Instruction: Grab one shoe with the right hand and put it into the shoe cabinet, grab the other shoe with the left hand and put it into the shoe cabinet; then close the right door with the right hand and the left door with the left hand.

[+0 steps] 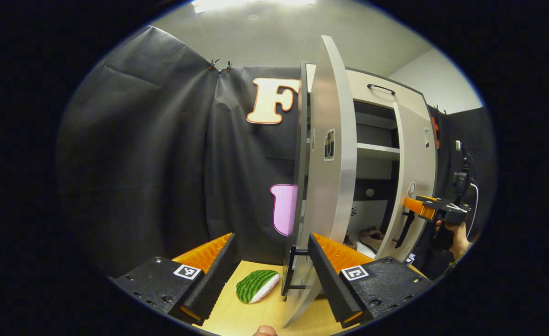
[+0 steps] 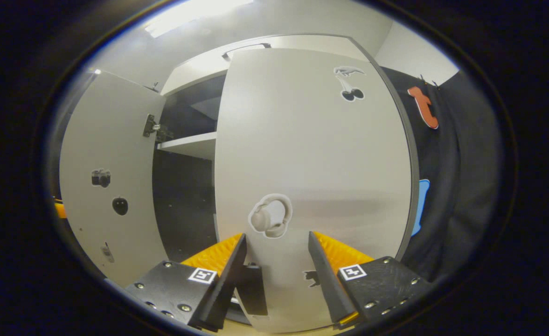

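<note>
Right door [image 2: 311, 154]: nearly shut; I have my right gripper [image 2: 274, 261] facing it, jaws apart, handle [image 2: 252, 289] between them
Left door [image 1: 328, 154]: edge-on and upright ahead, my left gripper [image 1: 272, 261] agape beside it
Shoes [image 1: 372, 238]: inside shoe cabinet [image 1: 377, 149]

left tool [image 1: 268, 261]: two wedge-shaped fingers with ribbed faces, black bases
left tool markings: one square black-and-white tag on each base, round screws
right tool [image 2: 274, 261]: same build, tagged bases, silver screws
cable: black, behind the far tool
</note>
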A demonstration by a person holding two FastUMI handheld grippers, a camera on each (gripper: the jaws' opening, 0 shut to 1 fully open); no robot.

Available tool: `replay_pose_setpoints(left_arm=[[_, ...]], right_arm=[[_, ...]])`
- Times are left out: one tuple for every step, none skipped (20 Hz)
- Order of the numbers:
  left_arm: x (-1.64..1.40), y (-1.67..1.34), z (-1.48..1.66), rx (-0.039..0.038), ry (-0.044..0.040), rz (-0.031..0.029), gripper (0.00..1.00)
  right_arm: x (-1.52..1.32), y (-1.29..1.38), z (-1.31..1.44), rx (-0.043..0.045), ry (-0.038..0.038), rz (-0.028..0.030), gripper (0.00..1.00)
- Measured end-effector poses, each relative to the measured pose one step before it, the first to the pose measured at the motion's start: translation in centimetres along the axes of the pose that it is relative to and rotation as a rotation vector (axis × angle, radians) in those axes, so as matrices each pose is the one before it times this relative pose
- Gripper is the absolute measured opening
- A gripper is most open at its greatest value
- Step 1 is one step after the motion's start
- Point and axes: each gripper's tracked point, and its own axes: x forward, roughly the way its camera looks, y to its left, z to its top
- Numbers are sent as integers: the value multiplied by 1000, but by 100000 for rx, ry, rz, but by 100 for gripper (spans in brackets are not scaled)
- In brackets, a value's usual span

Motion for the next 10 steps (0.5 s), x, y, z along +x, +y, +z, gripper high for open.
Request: replay_pose_setpoints(left_arm=[[102, -127, 17, 513, -327, -1214, 94], [122, -76, 81, 668, -349, -1137, 94], [190, -111, 89, 558, -106, -599, 94], [113, -63, 63, 712, 161, -281, 93], [-120, -72, -11, 801, -91, -295, 88], [-79, -63, 24, 532, -188, -448, 88], [-66, -15, 47, 290, -348, -467, 88], [17, -29, 31, -128, -261, -538, 88], [40, -69, 25, -458, -220, -608, 88], [-31, -39, 39, -666, -52, -504, 87]], right_arm=[[258, 96, -31, -245, -282, -1027, 75], [83, 7, -80, -376, -303, -990, 81], [21, -71, -64, -344, -77, -918, 81], [77, 37, -10, -211, -98, -860, 81], [249, -10, -22, -179, -216, -607, 75], [163, -14, 49, -201, -267, -487, 75], [267, -102, -2, -77, -101, -277, 81], [210, -66, 23, 57, -73, -47, 76], [137, -63, 2, 149, 104, 93, 76], [-46, -13, -44, 479, 418, 293, 76]])
